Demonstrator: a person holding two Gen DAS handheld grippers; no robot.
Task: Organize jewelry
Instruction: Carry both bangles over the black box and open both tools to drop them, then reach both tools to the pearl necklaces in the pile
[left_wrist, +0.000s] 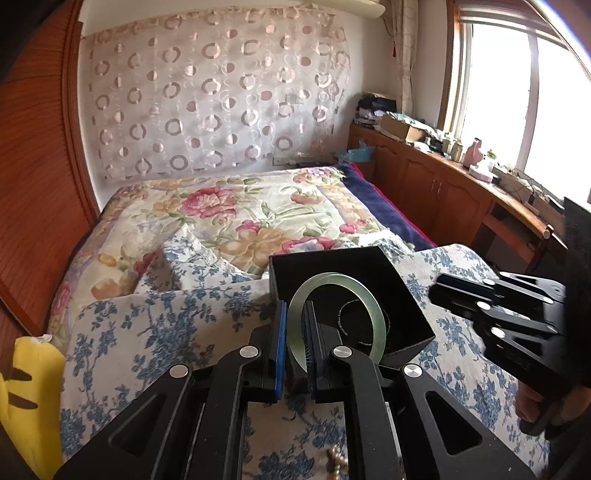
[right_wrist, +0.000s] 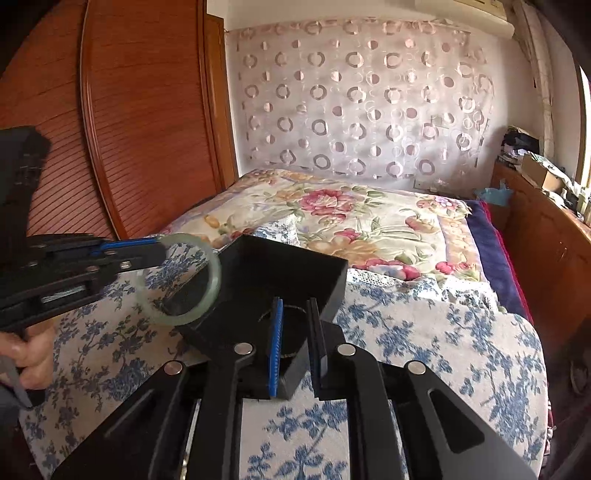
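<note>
Bangle (left_wrist: 337, 318) pinched in left hand-held gripper (left_wrist: 294, 332) beside box (left_wrist: 402, 291); right one (right_wrist: 297, 343) open.

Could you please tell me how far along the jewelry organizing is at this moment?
Done: a dark necklace already lies in the black box. In hand: the left hand-held gripper holds the jade bangle at the box's edge; the right hand-held gripper straddles a box corner. Left: beads lie on the cloth.

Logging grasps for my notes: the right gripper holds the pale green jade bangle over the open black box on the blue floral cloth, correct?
Wrong gripper: the left gripper holds the pale green jade bangle by the open black box, per both wrist views.
</note>
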